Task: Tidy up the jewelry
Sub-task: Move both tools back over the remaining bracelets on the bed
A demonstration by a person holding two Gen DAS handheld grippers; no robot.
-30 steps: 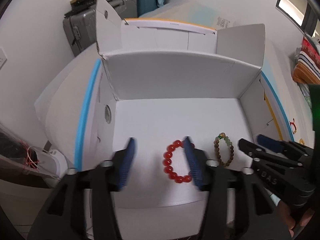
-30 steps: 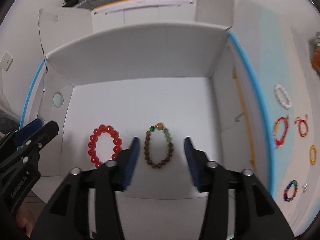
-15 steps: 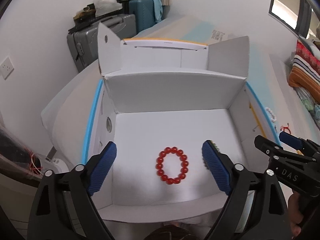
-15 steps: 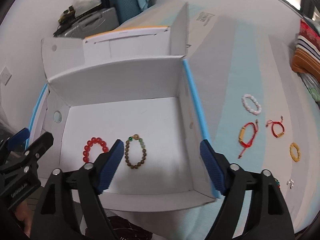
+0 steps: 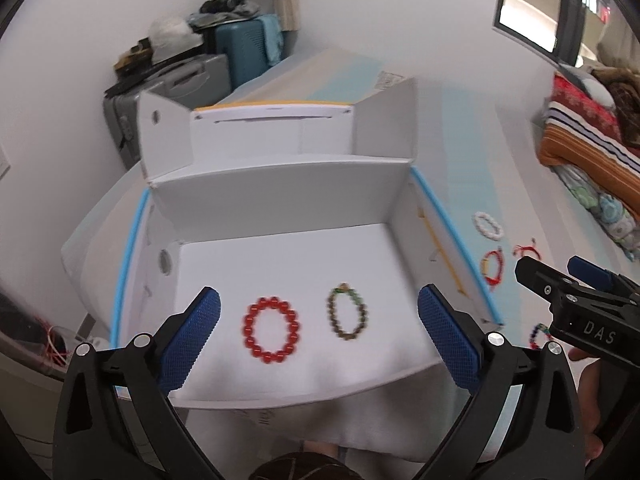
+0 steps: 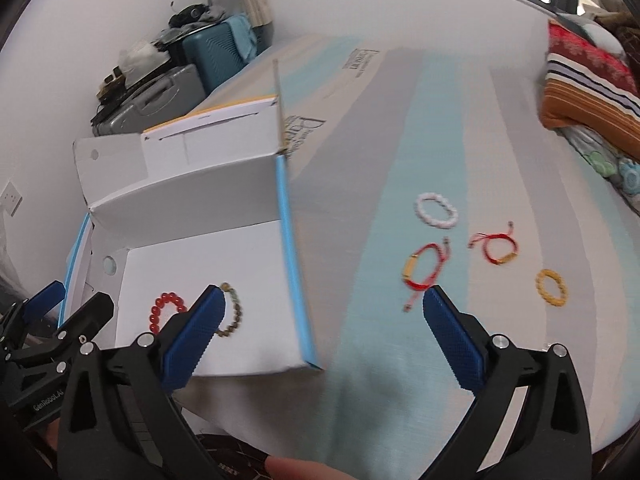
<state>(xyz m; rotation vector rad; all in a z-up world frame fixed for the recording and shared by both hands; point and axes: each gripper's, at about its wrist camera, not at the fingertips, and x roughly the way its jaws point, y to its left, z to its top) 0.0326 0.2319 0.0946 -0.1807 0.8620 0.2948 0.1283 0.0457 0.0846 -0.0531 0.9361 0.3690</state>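
A white open box (image 5: 280, 196) holds a red bead bracelet (image 5: 248, 327) and a brown-and-green bead bracelet (image 5: 332, 316), lying side by side on its floor. My left gripper (image 5: 319, 300) hangs above them, its jaws opening, with nothing between them. My right gripper (image 6: 324, 296) is over the box's blue right edge and the bed, its jaws also opening and empty. To its right lie a white bracelet (image 6: 419, 207), two red cord bracelets (image 6: 409, 270) (image 6: 506, 258) and a yellow one (image 6: 540, 283). The brown-and-green bracelet (image 6: 236, 322) is partly hidden behind a blue pad.
The box (image 6: 180, 196) stands on a bed cover (image 6: 400, 140) striped teal and grey. Suitcases (image 5: 180, 76) stand at the back left by the wall. Folded striped blankets (image 6: 588, 92) lie at the right. A multicoloured bracelet (image 5: 535, 330) peeks out beside the right gripper (image 5: 547, 266).
Both grippers have opened wide, risen and drawn back from the box. The right view has swung right onto the bed. Both bracelets stay on the box floor.
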